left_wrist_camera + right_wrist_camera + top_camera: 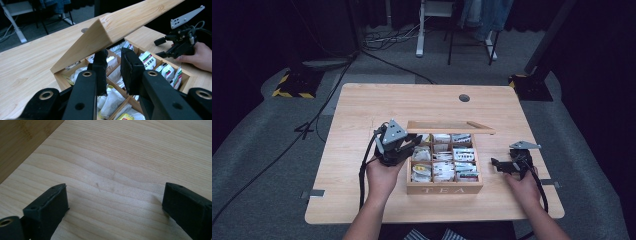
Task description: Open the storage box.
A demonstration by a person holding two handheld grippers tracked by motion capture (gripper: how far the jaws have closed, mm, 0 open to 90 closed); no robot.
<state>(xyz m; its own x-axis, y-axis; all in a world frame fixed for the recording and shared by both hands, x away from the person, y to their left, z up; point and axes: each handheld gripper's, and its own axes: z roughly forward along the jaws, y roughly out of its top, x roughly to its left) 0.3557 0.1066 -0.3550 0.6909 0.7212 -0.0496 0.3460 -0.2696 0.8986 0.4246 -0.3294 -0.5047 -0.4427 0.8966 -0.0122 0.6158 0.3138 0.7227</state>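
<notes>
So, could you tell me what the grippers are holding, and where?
The left gripper looks shut on the tea box lid at its front corner; the right gripper holds nothing.

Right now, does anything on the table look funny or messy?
Nothing is spilled or broken. The tea box sits straight, its packets tucked in their compartments. Its lid is only partly raised, with the left tongs at its edge.
</notes>
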